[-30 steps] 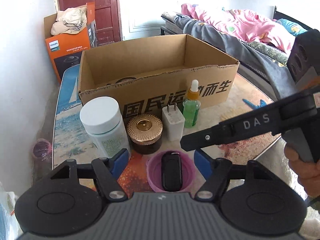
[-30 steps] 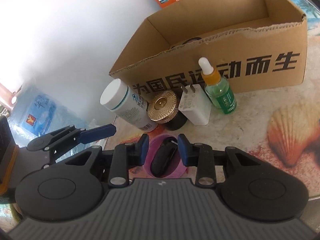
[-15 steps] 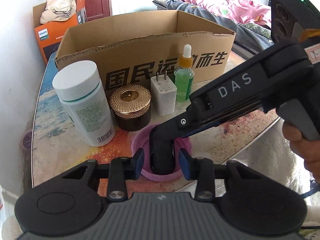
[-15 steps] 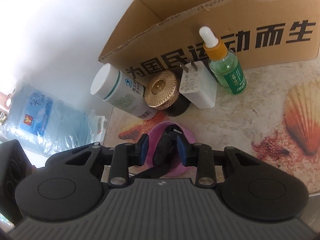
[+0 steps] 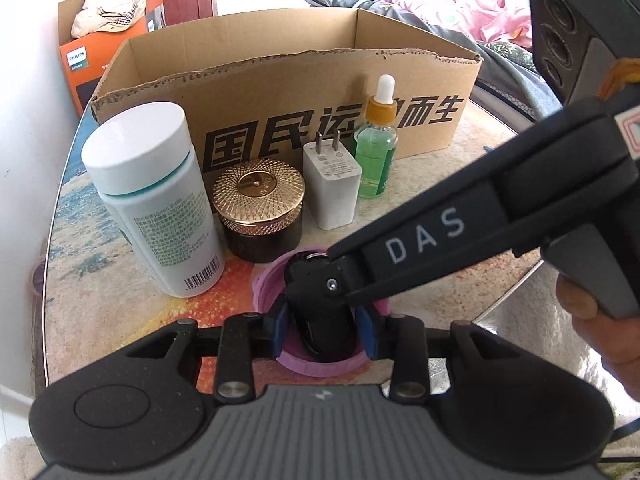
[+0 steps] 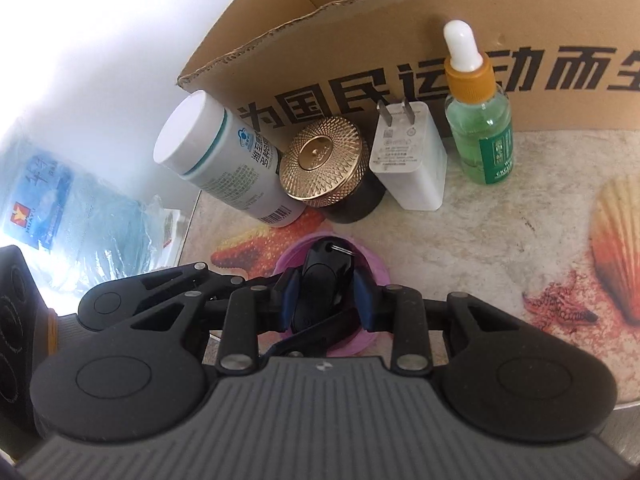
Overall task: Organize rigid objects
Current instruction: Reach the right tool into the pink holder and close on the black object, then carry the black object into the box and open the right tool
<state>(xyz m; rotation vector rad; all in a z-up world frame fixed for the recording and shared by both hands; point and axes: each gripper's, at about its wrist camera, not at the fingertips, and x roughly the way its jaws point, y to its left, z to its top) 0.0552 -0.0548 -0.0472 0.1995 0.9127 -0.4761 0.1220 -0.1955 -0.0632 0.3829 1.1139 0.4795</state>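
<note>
A black key fob [image 5: 320, 320] [image 6: 320, 284] lies in a shallow purple dish [image 5: 316, 366] [image 6: 372, 268] at the table's front edge. My left gripper [image 5: 322, 330] has its blue pads on both sides of the fob and the dish. My right gripper [image 6: 326, 300] comes in from the right and its pads also flank the fob; its finger [image 5: 420, 240] crosses the left wrist view. How firmly either pair presses is not clear.
Behind the dish stand a white pill bottle [image 5: 156, 204], a gold-lidded dark jar [image 5: 258, 208], a white charger [image 5: 332, 184] and a green dropper bottle [image 5: 376, 148]. An open cardboard box [image 5: 280, 92] stands behind them. A bed lies at the right.
Both grippers have moved down and in onto the dish. The left jaws narrowed from wide open. The right gripper's finger now reaches the fob.
</note>
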